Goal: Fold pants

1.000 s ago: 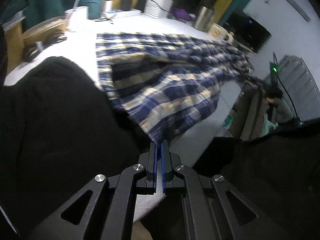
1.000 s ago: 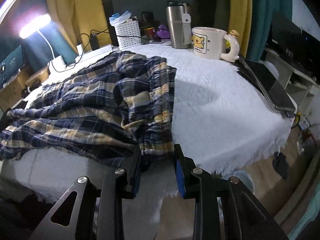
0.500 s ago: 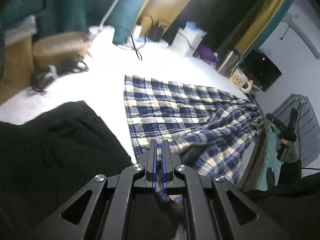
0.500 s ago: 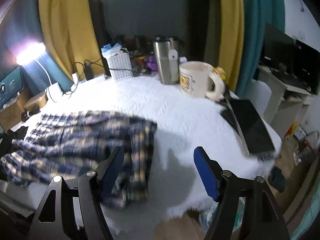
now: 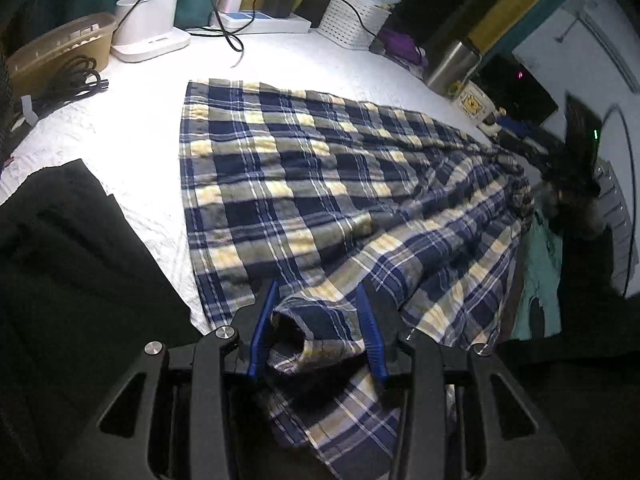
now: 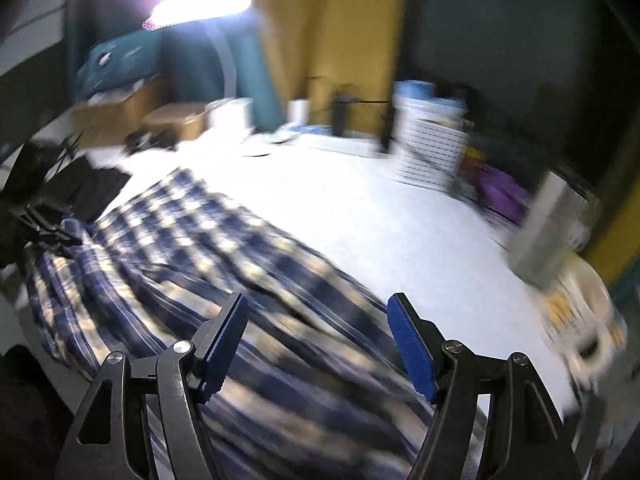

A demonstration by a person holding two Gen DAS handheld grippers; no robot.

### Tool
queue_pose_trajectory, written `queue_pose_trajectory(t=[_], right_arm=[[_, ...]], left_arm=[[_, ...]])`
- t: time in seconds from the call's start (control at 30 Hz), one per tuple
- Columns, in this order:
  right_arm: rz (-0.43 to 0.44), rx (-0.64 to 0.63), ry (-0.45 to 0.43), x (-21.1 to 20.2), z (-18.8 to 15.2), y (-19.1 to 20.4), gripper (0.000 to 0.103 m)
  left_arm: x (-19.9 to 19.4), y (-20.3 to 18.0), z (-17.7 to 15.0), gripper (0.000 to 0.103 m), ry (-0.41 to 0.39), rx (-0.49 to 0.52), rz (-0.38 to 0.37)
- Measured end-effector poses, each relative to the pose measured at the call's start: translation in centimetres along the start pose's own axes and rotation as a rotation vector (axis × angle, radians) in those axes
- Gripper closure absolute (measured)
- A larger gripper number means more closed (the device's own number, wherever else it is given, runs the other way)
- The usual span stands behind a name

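While the lamp glares from the far left corner, the desk (image 5: 132,148) shows as a wide surface under a white textured cover, and the plaid pants (image 5: 320,184) lie spread across its middle and near edge, one leg flat on the cover, the other rumpled and trailing over the near edge. The left gripper (image 5: 316,328) hangs over that near edge; its jaws have just been opening, and a cuff of the pants sits loose between the blue pads, which no longer press on it. The right gripper (image 6: 318,344) hovers above the waist end of the pants with its jaws spread wide and nothing between them; that view is badly blurred.

Along the far edge of the desk stand a white lamp base (image 5: 150,26), a power strip (image 5: 264,22) with a charger and trailing cables, and a white slatted basket (image 5: 356,20). Toward the far right corner I can make out something purple (image 5: 404,46), a steel tumbler (image 5: 452,64) and a cream mug (image 5: 478,106) with a picture on it. At the left edge sits a tan tray (image 5: 56,50) with a coil of black cable (image 5: 68,80) beside it, and a dark cloth (image 5: 68,248) covers the near left corner. Behind the desk hang yellow and teal curtains (image 6: 336,40) against a dark wall. To the right a pale wall carries a rail.
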State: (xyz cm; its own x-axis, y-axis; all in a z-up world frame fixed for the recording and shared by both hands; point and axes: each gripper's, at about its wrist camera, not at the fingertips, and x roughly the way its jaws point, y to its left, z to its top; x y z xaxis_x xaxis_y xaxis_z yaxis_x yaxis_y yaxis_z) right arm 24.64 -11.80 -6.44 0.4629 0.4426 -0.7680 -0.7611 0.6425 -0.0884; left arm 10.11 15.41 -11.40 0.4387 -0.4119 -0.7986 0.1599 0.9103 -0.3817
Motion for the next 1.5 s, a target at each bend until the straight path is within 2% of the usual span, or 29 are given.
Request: queue_pose_trajectory(t=[0.17, 0.37, 0.43, 0.47, 0.5, 0.57, 0.67, 0.8, 0.93, 1.0, 1.07, 1.1, 1.13, 1.2, 1.33, 1.4, 1.43, 1.5], right_arm=[[0.163, -0.137, 0.074, 3.4, 2.7, 4.4, 0.029], [0.265, -0.280, 0.218, 6.8, 3.2, 8.8, 0.031], [0.260, -0.312, 0.275, 7.8, 2.6, 9.6, 0.052], [0.257, -0.322, 0.293, 8.2, 2.4, 10.0, 0.074], [0.251, -0.340, 0.311, 8.4, 2.0, 10.4, 0.089], [0.239, -0.370, 0.320, 8.0, 1.4, 11.2, 0.093], [0.206, -0.352, 0.274, 6.4, 1.4, 11.4, 0.097], [0.150, -0.288, 0.153, 3.5, 2.8, 10.6, 0.099], [0.095, -0.244, 0.066, 1.7, 3.9, 10.1, 0.100], [0.016, -0.241, 0.003, 0.8, 4.3, 9.9, 0.100], [-0.027, -0.218, -0.046, 0.0, 4.7, 9.4, 0.100], [-0.052, -0.208, -0.072, -0.3, 4.9, 9.1, 0.100], [-0.061, -0.201, -0.096, -0.7, 5.0, 8.9, 0.100], [-0.058, -0.191, -0.140, -1.6, 5.1, 8.8, 0.100], [-0.031, -0.172, -0.198, -3.3, 5.4, 9.1, 0.100], [-0.026, -0.170, -0.214, -4.0, 5.4, 9.4, 0.100], [-0.024, -0.164, -0.219, -4.0, 5.5, 9.3, 0.100], [-0.029, -0.124, -0.230, -3.9, 5.7, 8.5, 0.100]], left_arm=[[-0.7, -0.3, -0.8, 0.064, -0.030, -0.002, -0.003], [-1.6, -1.0, -1.9, 0.064, -0.060, 0.014, -0.009], [-1.9, -1.1, -2.2, 0.064, -0.068, 0.015, -0.013], [-2.0, -1.2, -2.2, 0.064, -0.071, 0.017, -0.015], [-2.2, -1.2, -2.4, 0.064, -0.073, 0.020, -0.016], [-2.6, -1.5, -2.5, 0.064, -0.079, 0.034, -0.009], [-3.8, -1.6, -2.4, 0.064, -0.101, 0.064, 0.012], [-5.5, -1.0, -0.8, 0.064, -0.156, 0.107, 0.041], [-5.2, -0.3, 2.7, 0.064, -0.192, 0.132, 0.028], [-4.3, -1.0, 3.9, 0.063, -0.185, 0.184, 0.005], [-2.9, -1.8, 5.1, 0.049, -0.181, 0.238, -0.063], [-2.1, -2.1, 5.5, 0.037, -0.173, 0.247, -0.090], [-1.1, -2.3, 6.1, 0.032, -0.161, 0.258, -0.117], [0.7, -2.4, 6.7, 0.032, -0.133, 0.275, -0.148], [3.8, -0.7, 7.7, 0.033, -0.060, 0.190, -0.201], [3.8, -0.1, 7.6, 0.035, -0.069, 0.153, -0.229], [3.3, 0.0, 7.5, 0.041, -0.083, 0.144, -0.239], [2.2, 0.0, 6.9, 0.042, -0.100, 0.140, -0.241]])
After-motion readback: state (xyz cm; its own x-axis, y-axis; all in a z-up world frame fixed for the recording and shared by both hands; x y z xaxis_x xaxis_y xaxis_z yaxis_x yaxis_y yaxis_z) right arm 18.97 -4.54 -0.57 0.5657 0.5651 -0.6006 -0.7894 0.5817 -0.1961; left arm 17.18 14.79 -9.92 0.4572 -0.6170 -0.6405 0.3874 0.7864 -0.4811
